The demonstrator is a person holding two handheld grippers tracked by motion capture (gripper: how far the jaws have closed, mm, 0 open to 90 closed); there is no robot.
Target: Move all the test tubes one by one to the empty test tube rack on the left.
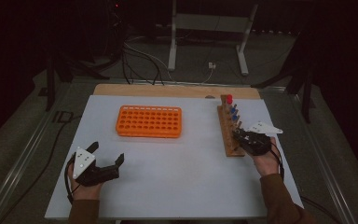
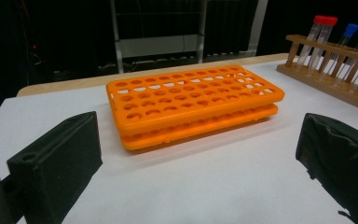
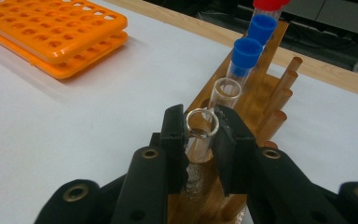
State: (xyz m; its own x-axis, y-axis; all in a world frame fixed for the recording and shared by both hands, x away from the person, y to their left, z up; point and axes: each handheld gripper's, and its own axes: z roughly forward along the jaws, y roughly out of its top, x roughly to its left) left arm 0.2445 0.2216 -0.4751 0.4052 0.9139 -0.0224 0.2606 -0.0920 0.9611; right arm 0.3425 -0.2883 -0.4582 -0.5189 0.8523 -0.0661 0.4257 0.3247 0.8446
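Two racks sit on your white bench (image 1: 168, 177): an orange plastic tube rack (image 1: 149, 121) toward the middle, its holes all empty, and a wooden test tube rack (image 1: 228, 133) along the right side. In the wooden rack, from the far end, stand a red-capped tube (image 3: 268, 5), then two blue-capped tubes (image 3: 247, 53), then two open glass tubes without caps. The nearer of those, the uncapped glass tube (image 3: 201, 133), is the one you are working on: it stands upright in its hole near the close end of the wooden rack, and your right tool (image 3: 200, 140) has its jaws clamped on it just below the rim, one black pad on each side. Wooden pegs line the rack's right edge.

Your left tool (image 1: 106, 161) rests low over the near left part of the bench, jaws spread wide with nothing between them, aimed at the orange rack and well apart from it.
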